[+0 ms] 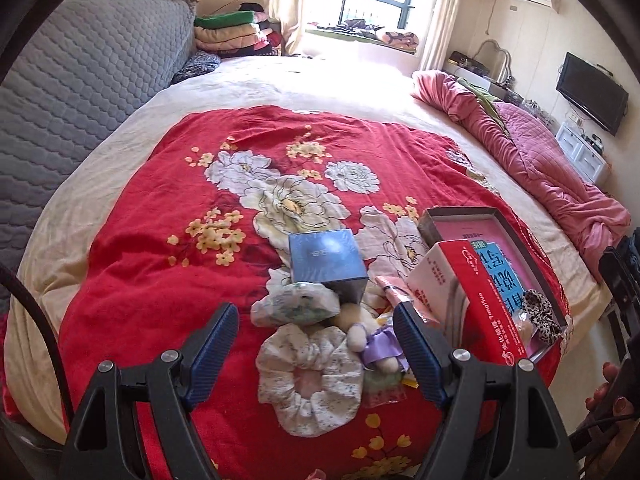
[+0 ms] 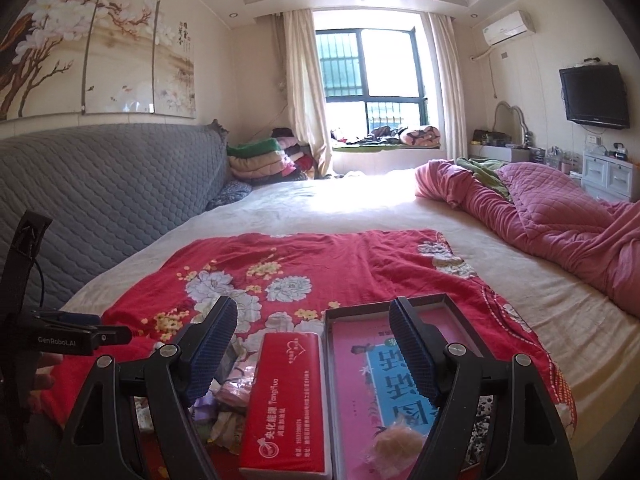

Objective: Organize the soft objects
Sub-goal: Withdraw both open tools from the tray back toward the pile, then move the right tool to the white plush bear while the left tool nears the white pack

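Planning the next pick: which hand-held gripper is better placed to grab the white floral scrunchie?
Left. The left hand-held gripper is open right over the scrunchie; the right hand-held gripper faces the red box.

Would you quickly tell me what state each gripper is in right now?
Left gripper: open, holding nothing.
Right gripper: open, holding nothing.

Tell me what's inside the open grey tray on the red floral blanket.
Inside the grey tray lie a pink and blue printed card, a leopard-print scrunchie and a clear bag holding something pale. The red tissue pack and right gripper hide parts.
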Motion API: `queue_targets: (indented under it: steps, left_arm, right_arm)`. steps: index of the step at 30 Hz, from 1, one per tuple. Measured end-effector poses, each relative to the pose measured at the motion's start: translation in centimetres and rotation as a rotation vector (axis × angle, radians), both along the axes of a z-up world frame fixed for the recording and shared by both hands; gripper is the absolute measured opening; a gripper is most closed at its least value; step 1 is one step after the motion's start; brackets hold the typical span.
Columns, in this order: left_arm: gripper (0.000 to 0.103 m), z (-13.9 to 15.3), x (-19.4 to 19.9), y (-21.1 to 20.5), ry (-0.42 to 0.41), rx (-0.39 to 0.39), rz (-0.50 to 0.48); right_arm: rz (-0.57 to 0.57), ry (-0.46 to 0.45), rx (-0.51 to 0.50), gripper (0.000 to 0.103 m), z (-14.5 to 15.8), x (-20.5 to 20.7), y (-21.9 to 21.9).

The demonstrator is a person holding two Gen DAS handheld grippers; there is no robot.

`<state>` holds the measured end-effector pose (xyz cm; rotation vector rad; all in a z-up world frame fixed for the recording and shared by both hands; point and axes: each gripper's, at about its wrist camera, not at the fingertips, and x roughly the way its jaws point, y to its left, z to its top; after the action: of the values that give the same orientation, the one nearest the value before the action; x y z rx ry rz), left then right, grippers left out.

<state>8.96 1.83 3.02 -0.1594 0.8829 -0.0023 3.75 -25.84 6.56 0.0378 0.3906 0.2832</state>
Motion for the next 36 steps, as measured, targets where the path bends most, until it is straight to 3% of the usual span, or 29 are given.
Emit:
queue_targets:
  steps: [13,36]
  left_arm:
    - [0.079,-1.0,-0.5,4.4,0.009,-0.018,0.082]
    - [0.079,-4.2,-0.1,6.0,0.060,-0.043,0.063]
  right_arm:
    - [0.095,0.015,-0.061,0.080,-0.3,-0.6,4.4]
    - [0.248,0.075,-0.181,0.080,-3.3,-1.2,11.1]
